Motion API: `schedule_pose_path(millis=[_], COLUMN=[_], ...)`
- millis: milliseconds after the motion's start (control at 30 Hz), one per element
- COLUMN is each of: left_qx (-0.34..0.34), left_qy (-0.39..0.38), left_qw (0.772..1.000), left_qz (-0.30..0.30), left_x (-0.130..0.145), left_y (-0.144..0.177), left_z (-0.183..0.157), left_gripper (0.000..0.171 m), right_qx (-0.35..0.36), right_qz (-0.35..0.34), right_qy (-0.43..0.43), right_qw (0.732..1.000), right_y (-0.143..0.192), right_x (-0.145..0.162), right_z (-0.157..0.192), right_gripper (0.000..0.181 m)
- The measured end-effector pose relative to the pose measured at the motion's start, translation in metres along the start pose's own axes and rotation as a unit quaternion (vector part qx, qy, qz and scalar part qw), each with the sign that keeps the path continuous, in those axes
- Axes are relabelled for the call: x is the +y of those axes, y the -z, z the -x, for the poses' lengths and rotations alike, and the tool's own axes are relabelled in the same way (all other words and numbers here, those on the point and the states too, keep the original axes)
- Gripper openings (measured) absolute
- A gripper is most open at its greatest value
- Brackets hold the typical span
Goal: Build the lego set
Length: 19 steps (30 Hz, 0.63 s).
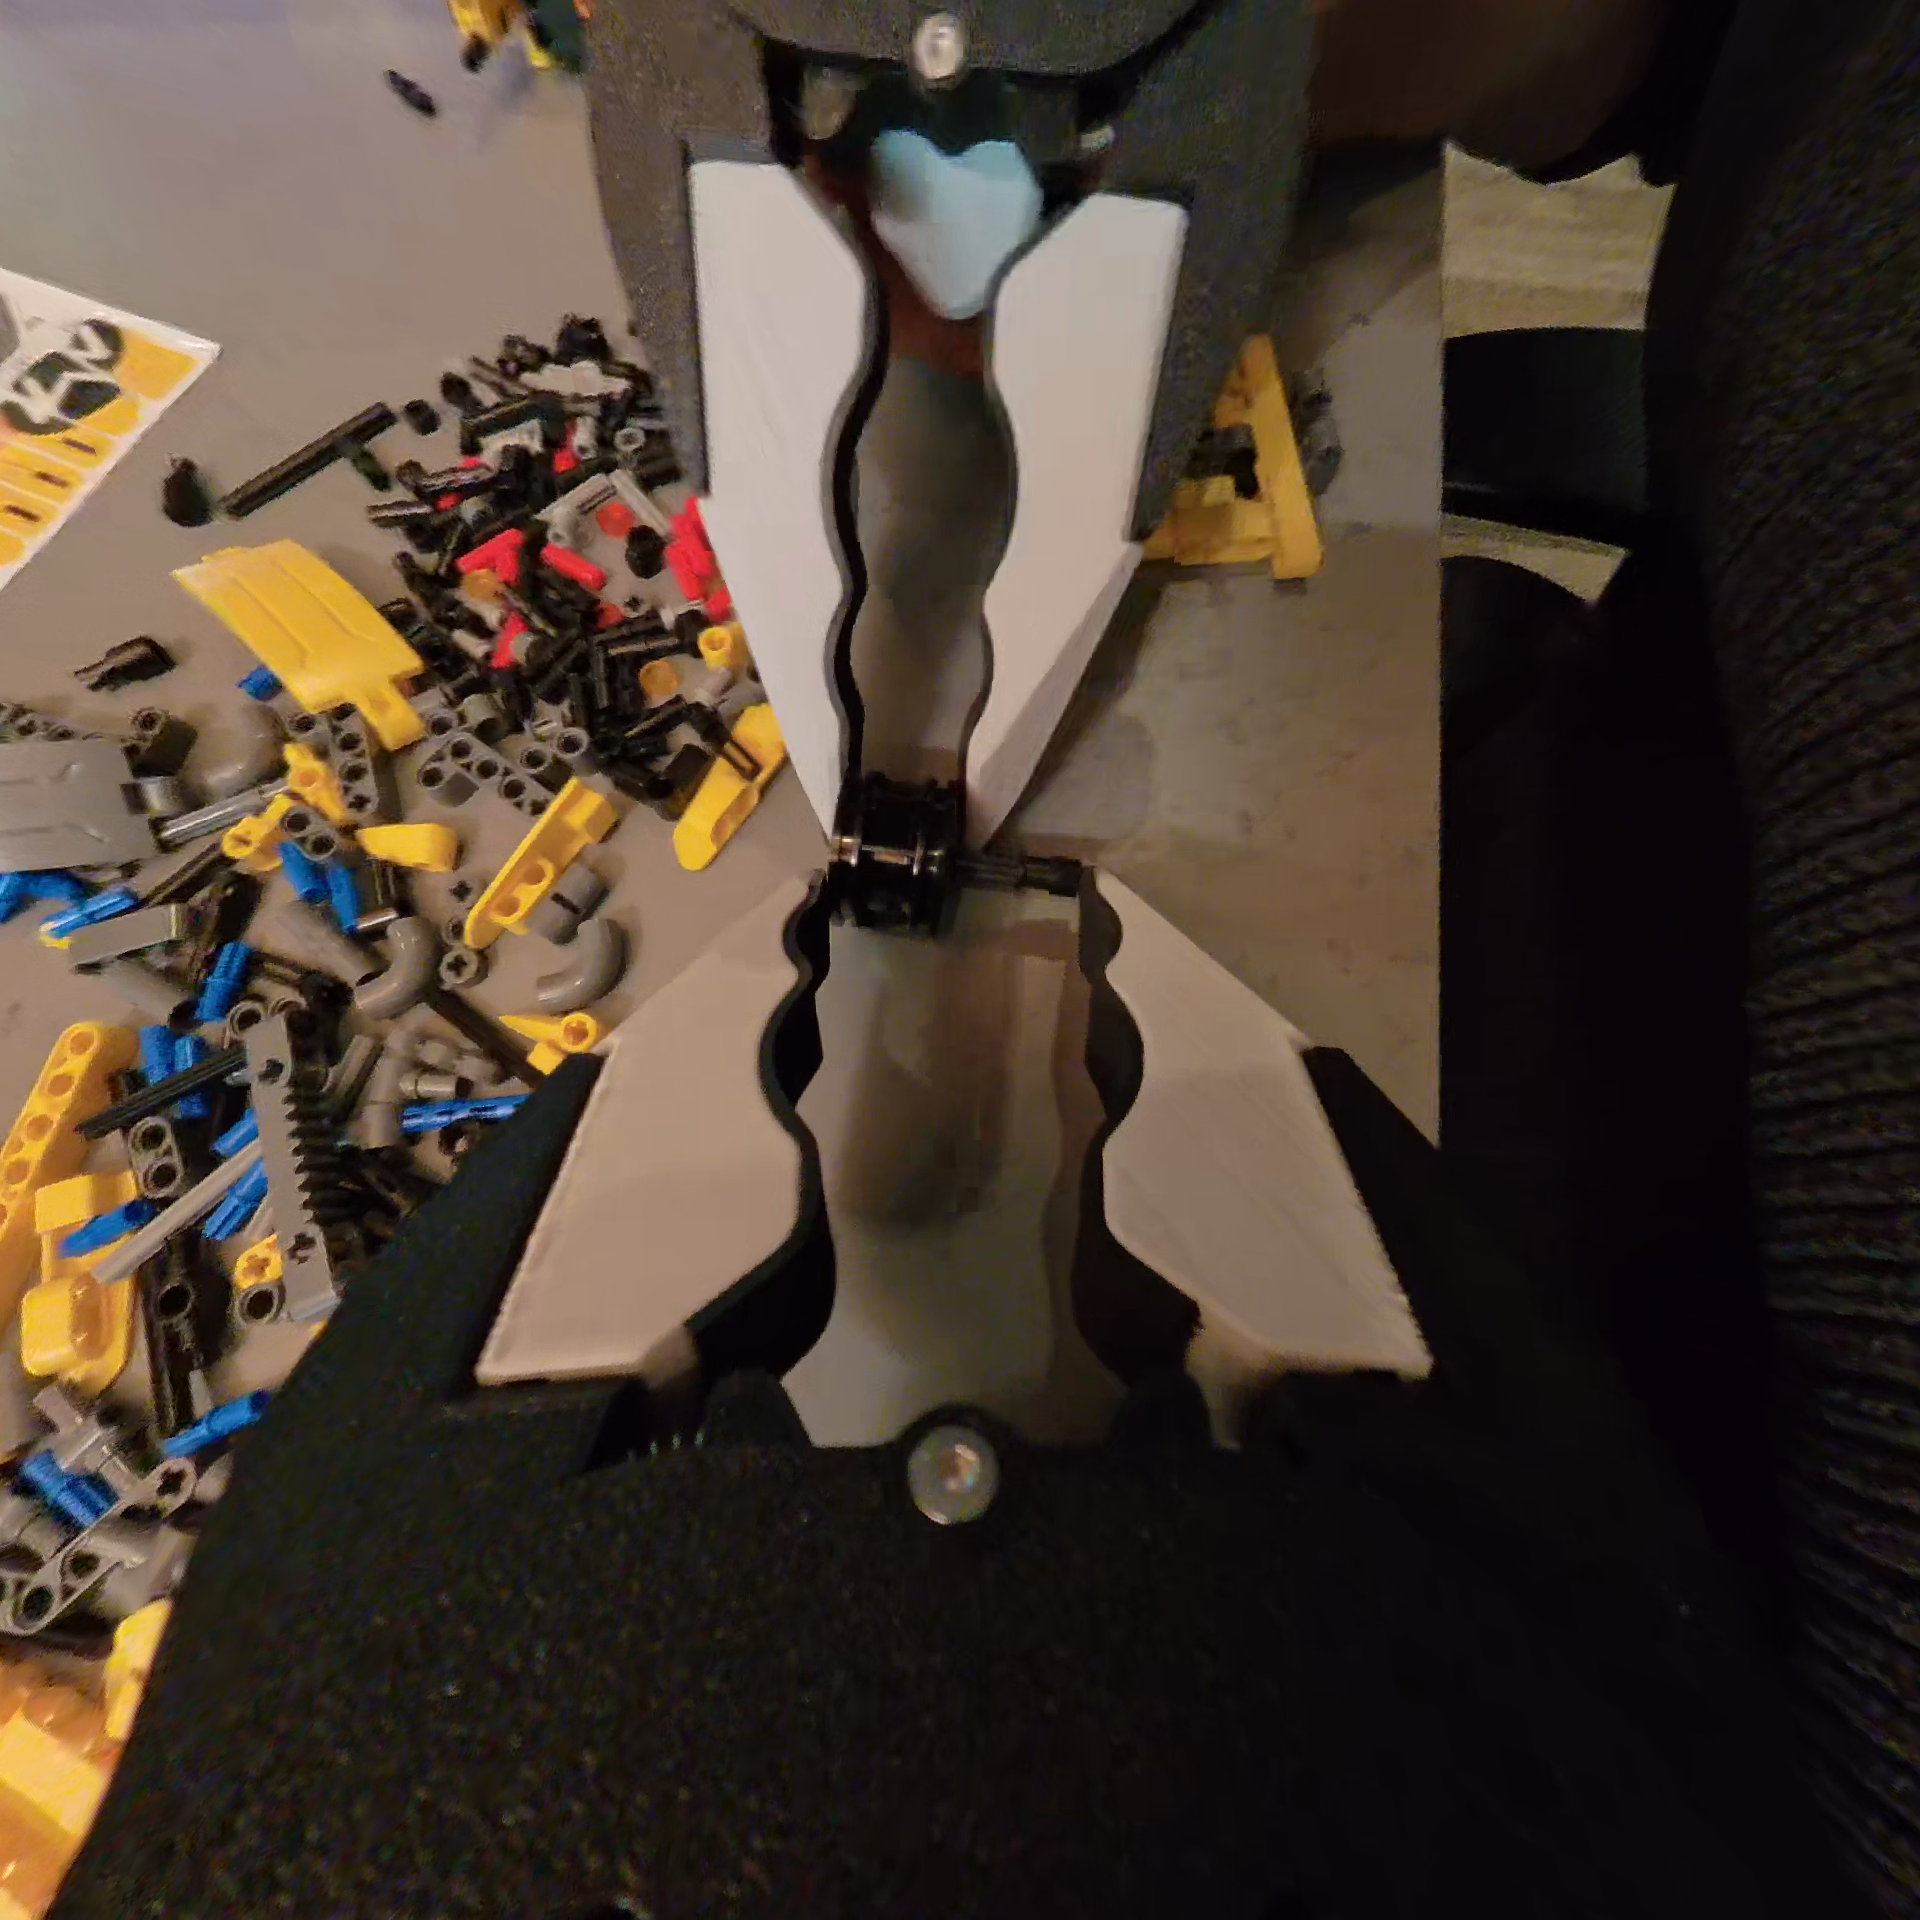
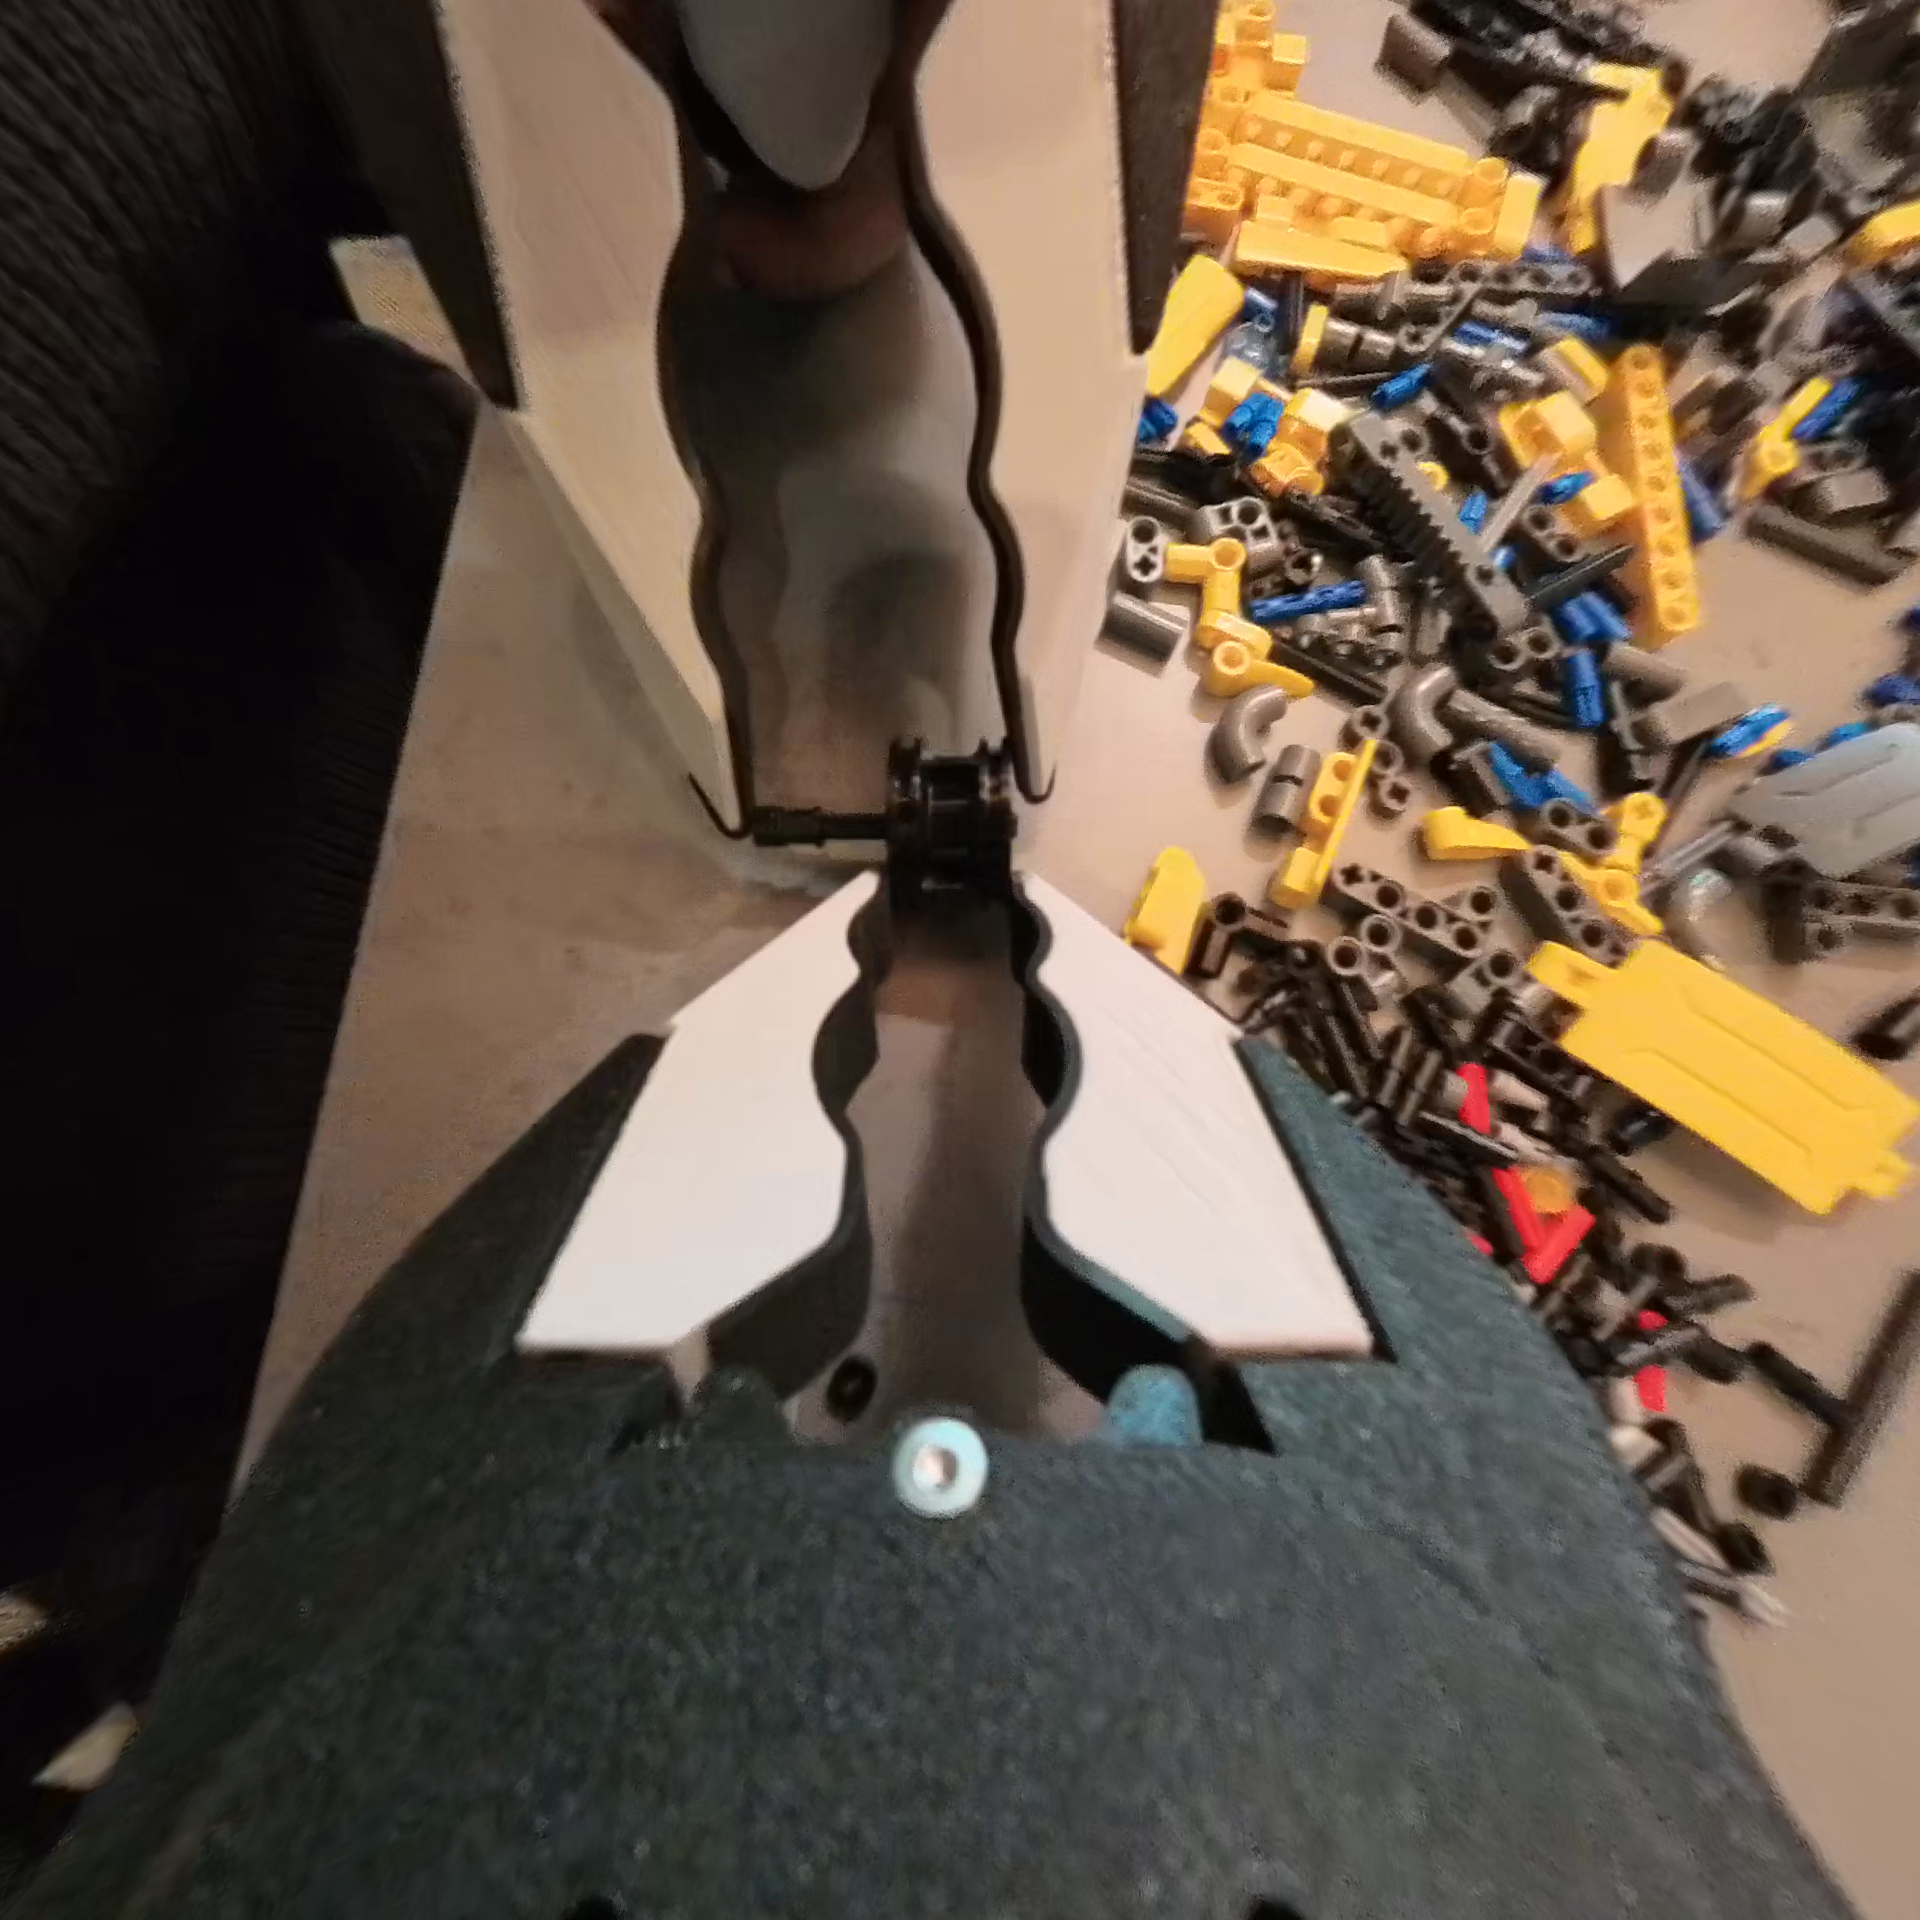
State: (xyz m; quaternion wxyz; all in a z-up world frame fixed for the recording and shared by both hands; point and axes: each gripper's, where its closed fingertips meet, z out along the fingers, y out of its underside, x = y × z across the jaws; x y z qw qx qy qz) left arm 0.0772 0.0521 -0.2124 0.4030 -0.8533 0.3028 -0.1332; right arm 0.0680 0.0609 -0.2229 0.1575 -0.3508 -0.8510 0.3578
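A small black wheel hub (image 1: pixel 894 862) with a black pin (image 1: pixel 1023 873) sticking out of its side hangs above the grey table between two grippers that face each other. My left gripper (image 1: pixel 954 881) is closed along the pair's length. One fingertip (image 1: pixel 821 888) presses the hub and the other presses the pin's end. My right gripper (image 1: pixel 909 821) comes in from the far side, shut across the hub. In the right wrist view my right gripper (image 2: pixel 951 883) pinches the hub (image 2: pixel 951 831). The left gripper (image 2: pixel 883 810) spans the hub and pin (image 2: pixel 810 826).
A wide pile of black, grey, yellow, blue and red building parts (image 1: pixel 468 727) covers the table beside the grippers, including a yellow panel (image 1: pixel 301 623) and a sticker sheet (image 1: pixel 73 416). A yellow built assembly (image 1: pixel 1262 468) sits behind the right gripper. Dark fabric (image 1: pixel 1766 935) borders the table's edge. The tips of both grippers are at nearly the same place.
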Motion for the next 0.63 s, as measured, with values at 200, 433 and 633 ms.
schedule_pose_path(millis=[200,433,633], left_qx=[-0.007,0.003,0.006], left_qy=[-0.003,0.005,0.005], left_qw=[1.000,1.000,1.000], left_qz=[0.004,0.005,0.006], left_x=[0.001,0.001,0.002], left_y=[-0.001,-0.001,-0.001], left_z=[0.001,0.000,0.000], left_gripper=[0.047,0.047,0.047], right_qx=[-0.012,-0.053,-0.032], right_qz=[-0.008,-0.066,-0.034], right_qy=[0.012,-0.006,0.030], right_qw=[1.000,0.996,0.998], right_y=[0.002,0.013,0.000], right_x=[-0.003,-0.014,-0.006], right_z=[0.005,0.008,0.011], right_gripper=[0.044,0.051,0.047])
